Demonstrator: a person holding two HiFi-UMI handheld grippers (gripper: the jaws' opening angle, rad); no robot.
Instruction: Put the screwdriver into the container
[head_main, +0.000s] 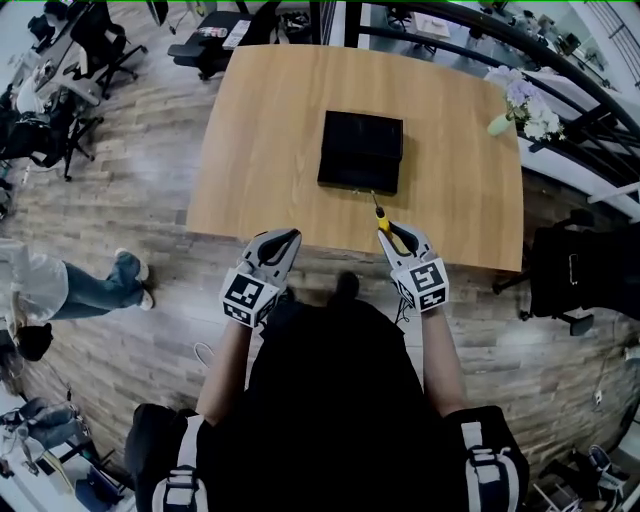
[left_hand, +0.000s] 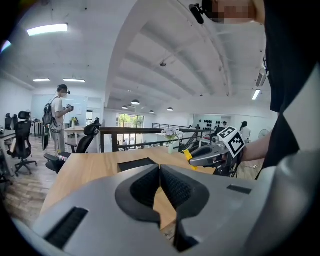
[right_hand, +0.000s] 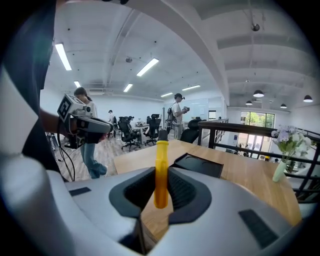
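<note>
A screwdriver (right_hand: 161, 172) with a yellow handle stands upright between the pads of my right gripper (right_hand: 160, 186), which is shut on it; its dark shaft end points up and away. From the head view the screwdriver (head_main: 381, 217) sticks out of my right gripper (head_main: 397, 235) over the near table edge, just short of the black container (head_main: 361, 150). The container (right_hand: 198, 164) is a flat black open box lying mid-table. My left gripper (head_main: 281, 243) hovers at the near edge, left of the right one, shut with nothing in it (left_hand: 159, 186).
The wooden table (head_main: 270, 130) carries a vase of flowers (head_main: 524, 108) at its far right corner. Office chairs (head_main: 105, 45) and desks stand off to the left. A person (head_main: 60, 285) stands on the floor at left, and a black chair (head_main: 575, 270) sits at right.
</note>
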